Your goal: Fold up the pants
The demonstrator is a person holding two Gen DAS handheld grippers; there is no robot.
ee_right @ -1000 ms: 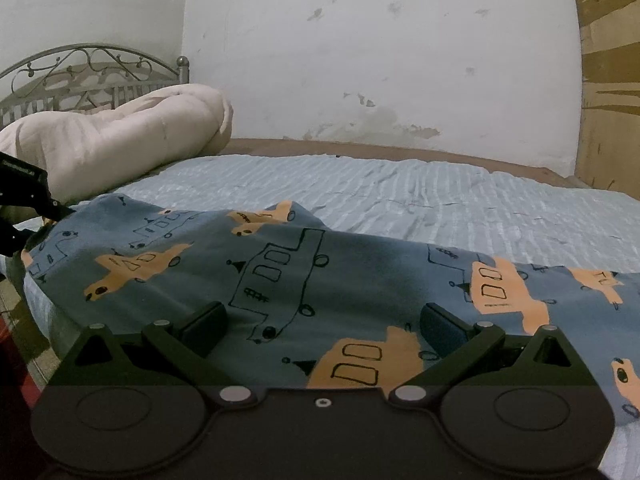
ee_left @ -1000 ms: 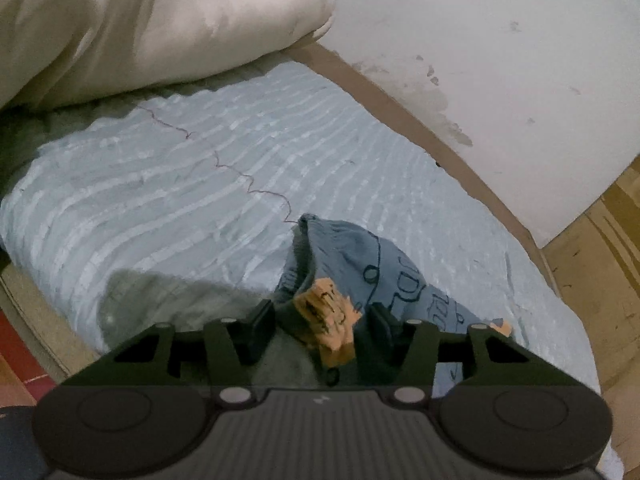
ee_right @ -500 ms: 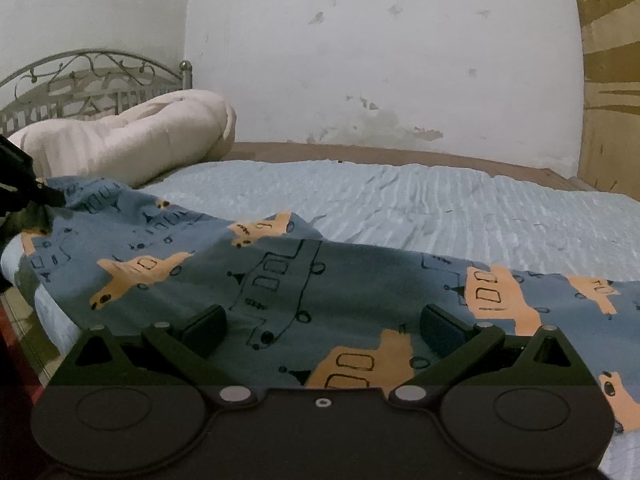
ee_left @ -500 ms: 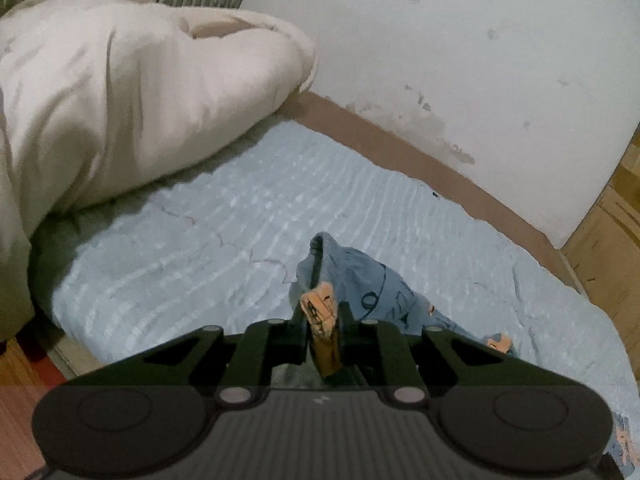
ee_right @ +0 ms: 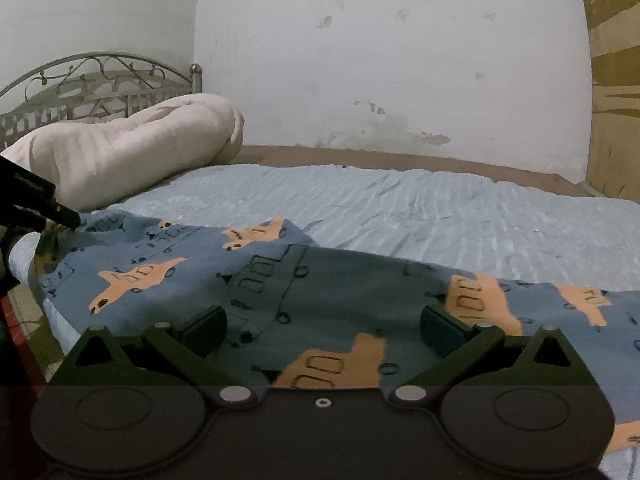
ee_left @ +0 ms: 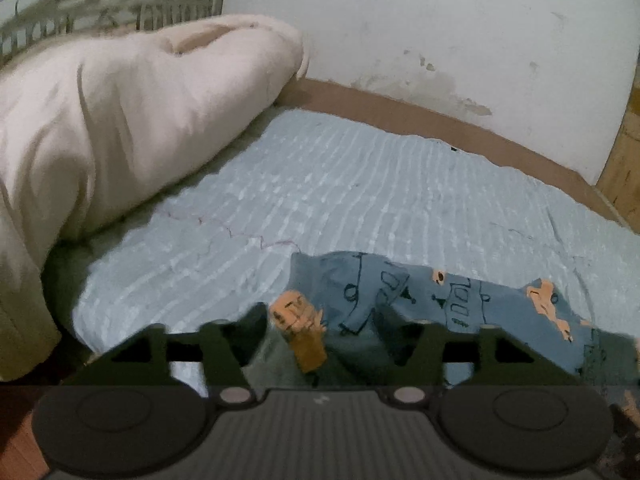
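Two grippers, both mine. My left gripper [ee_left: 322,326] has just been opening; its jaws now stand apart around a bunched end of the pants [ee_right: 280,280] (pads clear, as far as I see). Those lie across the blue bedsheet [ee_right: 400,208]. My right gripper [ee_right: 323,326] gapes wide above them, gripping nothing.
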